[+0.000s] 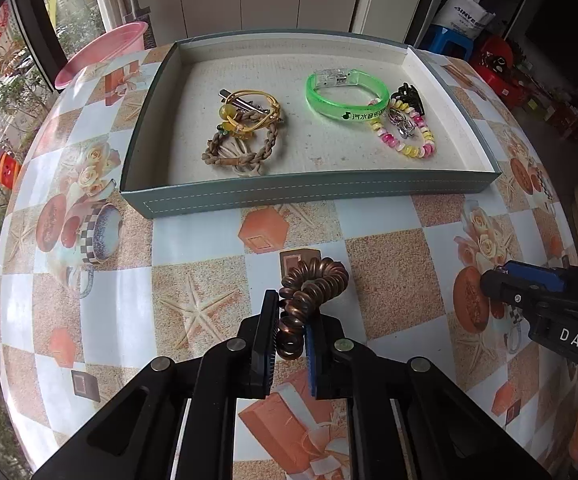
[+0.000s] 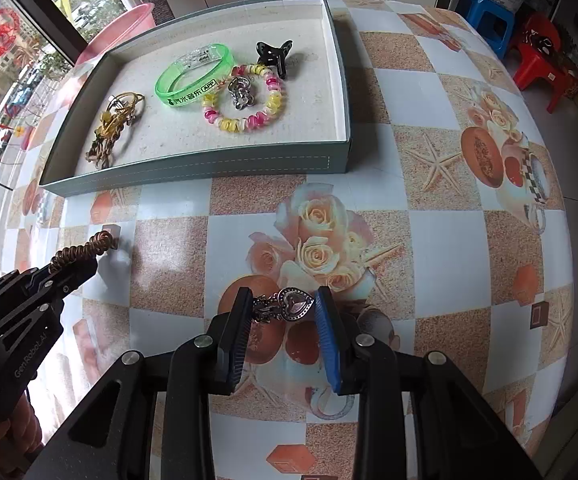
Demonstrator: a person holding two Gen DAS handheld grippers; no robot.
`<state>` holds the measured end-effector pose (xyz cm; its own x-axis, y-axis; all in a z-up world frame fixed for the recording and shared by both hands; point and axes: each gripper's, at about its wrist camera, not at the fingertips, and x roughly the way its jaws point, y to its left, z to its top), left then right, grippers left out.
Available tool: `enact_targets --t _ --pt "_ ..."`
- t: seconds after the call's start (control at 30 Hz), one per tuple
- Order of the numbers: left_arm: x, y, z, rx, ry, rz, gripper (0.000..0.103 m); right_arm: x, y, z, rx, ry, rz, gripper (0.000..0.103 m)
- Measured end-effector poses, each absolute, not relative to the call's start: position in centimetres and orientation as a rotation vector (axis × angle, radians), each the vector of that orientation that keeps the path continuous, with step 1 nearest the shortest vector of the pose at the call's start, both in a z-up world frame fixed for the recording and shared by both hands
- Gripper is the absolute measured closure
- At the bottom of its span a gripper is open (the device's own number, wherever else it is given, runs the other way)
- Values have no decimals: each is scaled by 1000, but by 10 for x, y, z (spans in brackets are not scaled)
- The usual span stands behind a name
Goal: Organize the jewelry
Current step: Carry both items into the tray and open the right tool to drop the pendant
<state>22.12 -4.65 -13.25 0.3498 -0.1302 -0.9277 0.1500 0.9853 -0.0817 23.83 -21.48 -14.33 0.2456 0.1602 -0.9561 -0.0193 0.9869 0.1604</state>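
The shallow grey tray (image 1: 389, 190) holds a clear green bangle (image 1: 345, 98), a pink-and-yellow coil band (image 1: 409, 140), a black claw clip (image 1: 409, 96) and a braided tangle (image 1: 241, 136). The left gripper (image 1: 291, 344) clamps a coppery spiral tie (image 1: 309, 292) above the tablecloth (image 1: 389, 264); the right gripper (image 2: 283, 320) pinches a silvery heart charm (image 2: 289, 304).

Both views bright, even daylight from the window (image 1: 17, 80) at upper left; outside slightly blown out. Soft short shadows, e.g. inside the tray (image 1: 145, 128) along its left wall. Mild sheen on the glossy surface (image 1: 389, 248), no harsh glare. Strong fisheye bending, tray edges bowed, dark vignette in the corners. Centre sharp; far background at upper right dimmer and soft. No motion blur.
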Motion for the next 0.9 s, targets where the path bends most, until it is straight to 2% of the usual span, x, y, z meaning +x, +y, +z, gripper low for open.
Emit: enact_targets --t 0.47,0.9 --pt "206 -23 -88 -24 1138 -202 78 212 -255 -115 263 1299 139 68" --pt "249 -18 -52 -56 1069 -186 78 250 -259 -69 313 1210 191 68"
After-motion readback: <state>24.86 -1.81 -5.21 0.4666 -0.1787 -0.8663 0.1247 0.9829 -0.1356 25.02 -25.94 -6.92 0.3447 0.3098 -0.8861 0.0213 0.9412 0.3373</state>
